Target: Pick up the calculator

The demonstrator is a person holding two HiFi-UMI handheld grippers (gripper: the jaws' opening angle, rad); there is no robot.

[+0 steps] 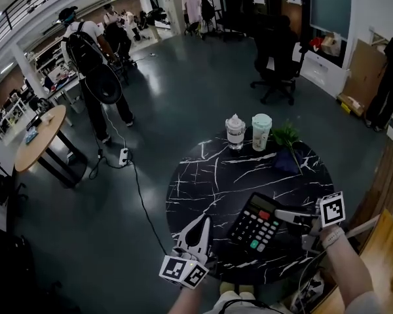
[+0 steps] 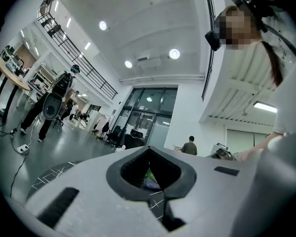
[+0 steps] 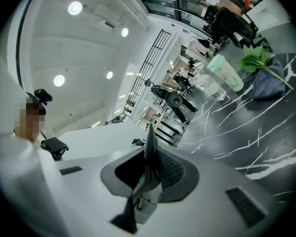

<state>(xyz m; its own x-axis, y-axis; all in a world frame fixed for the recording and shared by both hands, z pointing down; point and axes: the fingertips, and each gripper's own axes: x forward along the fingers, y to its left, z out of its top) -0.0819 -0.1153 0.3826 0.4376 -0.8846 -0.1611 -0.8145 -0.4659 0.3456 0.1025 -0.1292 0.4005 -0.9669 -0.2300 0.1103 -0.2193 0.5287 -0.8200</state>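
Note:
The black calculator [image 1: 255, 224] with a red and a green key hangs tilted over the near right part of the round black marble table [image 1: 203, 175]. My right gripper [image 1: 280, 214] is shut on its right edge. In the right gripper view the calculator [image 3: 149, 147] shows edge-on, pinched between the pads of the right gripper [image 3: 149, 181]. My left gripper [image 1: 204, 222] hovers over the table's near left, just left of the calculator, pointing away from me. It is shut with nothing in it, and in its own view the left gripper [image 2: 157, 194] has its jaws closed together.
At the table's far side stand a clear lidded cup [image 1: 235, 131], a pale green cup [image 1: 261, 131] and a green plant [image 1: 286, 136] on a blue cloth [image 1: 287, 160]. On the floor beyond are a person with a backpack [image 1: 92, 64], a wooden table [image 1: 42, 136], a cable with a power strip [image 1: 124, 156] and an office chair [image 1: 275, 57].

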